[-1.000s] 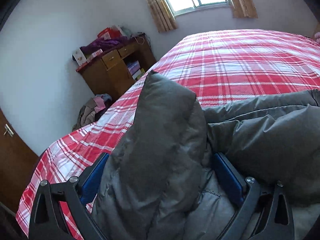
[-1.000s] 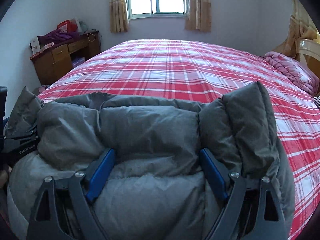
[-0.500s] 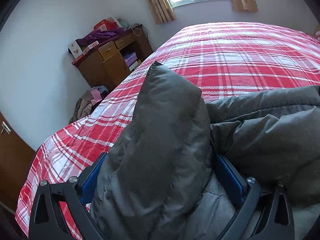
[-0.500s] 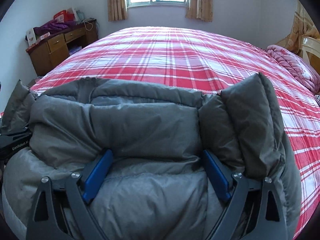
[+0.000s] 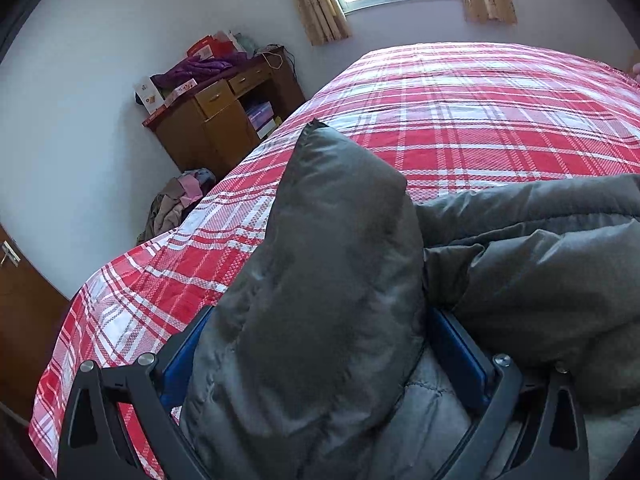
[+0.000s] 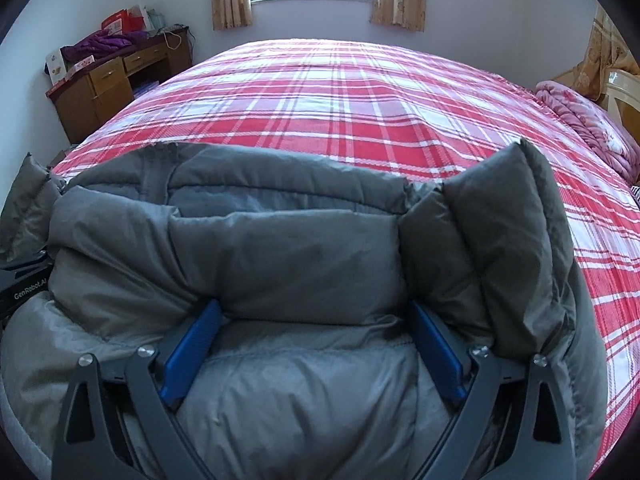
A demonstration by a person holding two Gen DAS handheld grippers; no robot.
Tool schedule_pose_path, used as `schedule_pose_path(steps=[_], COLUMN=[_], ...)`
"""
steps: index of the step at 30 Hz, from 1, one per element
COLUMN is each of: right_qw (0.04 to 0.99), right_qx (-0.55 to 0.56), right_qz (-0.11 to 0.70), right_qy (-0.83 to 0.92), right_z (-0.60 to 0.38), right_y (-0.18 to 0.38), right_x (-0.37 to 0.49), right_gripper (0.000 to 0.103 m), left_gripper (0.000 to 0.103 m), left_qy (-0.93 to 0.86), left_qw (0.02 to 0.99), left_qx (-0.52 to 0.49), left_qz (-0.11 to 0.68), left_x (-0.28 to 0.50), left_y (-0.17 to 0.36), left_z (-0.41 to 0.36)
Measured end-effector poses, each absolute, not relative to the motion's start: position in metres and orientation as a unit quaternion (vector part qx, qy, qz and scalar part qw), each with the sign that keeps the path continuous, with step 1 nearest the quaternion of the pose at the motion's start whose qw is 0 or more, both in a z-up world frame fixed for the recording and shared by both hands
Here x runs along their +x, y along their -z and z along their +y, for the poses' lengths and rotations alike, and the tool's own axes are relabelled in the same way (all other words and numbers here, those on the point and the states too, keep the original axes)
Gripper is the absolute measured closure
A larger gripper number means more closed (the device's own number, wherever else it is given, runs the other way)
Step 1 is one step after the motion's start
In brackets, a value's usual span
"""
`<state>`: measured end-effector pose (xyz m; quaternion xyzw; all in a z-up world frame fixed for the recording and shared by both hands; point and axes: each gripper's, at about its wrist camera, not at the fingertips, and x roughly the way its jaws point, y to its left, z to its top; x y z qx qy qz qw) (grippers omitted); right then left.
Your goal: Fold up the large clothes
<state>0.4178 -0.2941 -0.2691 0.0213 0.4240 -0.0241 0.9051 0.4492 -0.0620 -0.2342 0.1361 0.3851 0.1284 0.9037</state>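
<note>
A grey padded jacket [image 6: 304, 248] lay bunched at the near edge of the bed [image 6: 344, 92], on its red plaid bedspread, with the rest of the bed bare beyond it. It was partly gathered: a thick roll of quilted panels ran across the near side, and one end stood up as a puffy flap at the right in the right wrist view.

The right tool [image 6: 312, 352] sat over the middle of that roll. Its jaws had just been opening and stood spread wide, the blue pads [image 6: 192, 352] flanking a padded fold that lay between them; the fabric looked slack rather than squeezed, so I judged this a release, not a grip.

The left tool [image 5: 324, 360] was at the jacket's left end, its blue pads set wide on either side of a thick upright wedge of grey fabric that filled the gap. Whether they were actually pinching it or merely bracketing it, I could not tell.

By my reading, a first fold had been laid down, but the task was far from done. The bundle was lumpy and uneven, both ends stuck up, and it had not been flattened or squared into a neat stack. Folding the raised ends in and pressing the bulk down appeared to remain.
</note>
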Motion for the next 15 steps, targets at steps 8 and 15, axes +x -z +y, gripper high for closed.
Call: schedule_pose_path(steps=[8, 15], right_qw=[0.907, 0.925], right_qx=[0.019, -0.003], right_qz=[0.419, 0.379], right_qy=[0.042, 0.036], right_z=[-0.287, -0.237], right_y=[0.245, 0.228], right_x=[0.401, 0.342], right_gripper=[0.009, 0.008], left_gripper=[0.001, 0.001], left_qy=[-0.064, -0.097], left_qw=[0.932, 0.921], left_qx=[0.069, 0.123], left_qz=[0.350, 0.358], left_x=[0.383, 0.364], left_y=[0.170, 0.207], left_z=[-0.050, -0.057])
